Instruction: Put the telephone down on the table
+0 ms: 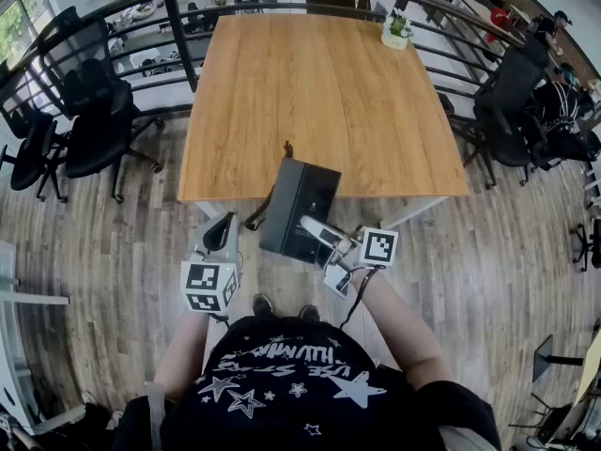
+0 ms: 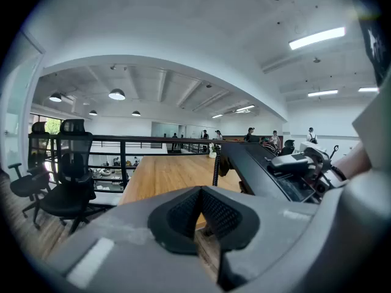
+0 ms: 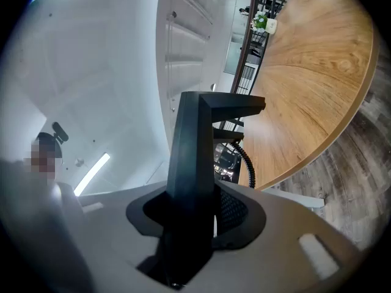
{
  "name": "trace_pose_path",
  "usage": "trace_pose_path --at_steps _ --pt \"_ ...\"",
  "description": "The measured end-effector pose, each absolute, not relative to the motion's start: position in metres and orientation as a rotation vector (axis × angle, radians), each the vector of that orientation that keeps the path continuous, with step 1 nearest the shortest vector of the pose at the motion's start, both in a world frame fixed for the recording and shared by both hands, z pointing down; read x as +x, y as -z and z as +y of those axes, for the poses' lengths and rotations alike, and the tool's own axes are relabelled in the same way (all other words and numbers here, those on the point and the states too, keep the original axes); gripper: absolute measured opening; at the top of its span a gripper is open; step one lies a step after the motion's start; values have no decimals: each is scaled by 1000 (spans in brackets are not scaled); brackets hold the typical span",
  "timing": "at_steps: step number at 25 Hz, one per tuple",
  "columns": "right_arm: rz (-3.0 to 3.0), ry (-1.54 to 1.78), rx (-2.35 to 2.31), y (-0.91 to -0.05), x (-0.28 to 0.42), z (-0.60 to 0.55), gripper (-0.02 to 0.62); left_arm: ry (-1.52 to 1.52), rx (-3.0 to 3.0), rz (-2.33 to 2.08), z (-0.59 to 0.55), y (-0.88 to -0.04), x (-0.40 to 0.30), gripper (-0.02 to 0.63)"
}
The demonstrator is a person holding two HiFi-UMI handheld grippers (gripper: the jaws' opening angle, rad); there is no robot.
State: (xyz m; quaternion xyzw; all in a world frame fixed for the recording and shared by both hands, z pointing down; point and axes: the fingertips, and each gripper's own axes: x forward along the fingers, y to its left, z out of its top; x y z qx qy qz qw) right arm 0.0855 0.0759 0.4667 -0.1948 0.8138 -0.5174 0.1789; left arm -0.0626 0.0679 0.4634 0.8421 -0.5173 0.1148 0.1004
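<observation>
Head view shows the right hand-held gripper (image 1: 317, 230) clamped on a black telephone (image 1: 299, 209), held tilted at the middle of the near edge of the wooden table (image 1: 319, 92). The left hand-held gripper (image 1: 221, 235) is beside that edge, its jaws together with nothing between them. A potted plant (image 1: 397, 31) stands at the far right corner.

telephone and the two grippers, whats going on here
A person stands at the near edge of a wooden table. Their right hand-held gripper is clamped on a black telephone, holding it tilted in the air by that edge, not yet set down. The left hand-held gripper hangs beside it, jaws together with nothing between them.
</observation>
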Motion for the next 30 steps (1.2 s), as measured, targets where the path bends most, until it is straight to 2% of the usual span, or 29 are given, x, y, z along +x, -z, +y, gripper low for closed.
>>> trace_pose_path --at_steps 15,30 --pt "2313 1473 -520 -466 66 84 161 -316 2474 -1526 75 -469 -77 2" --pt "2284 1423 -620 -464 34 58 161 -304 2451 -1497 63 -489 -145 2"
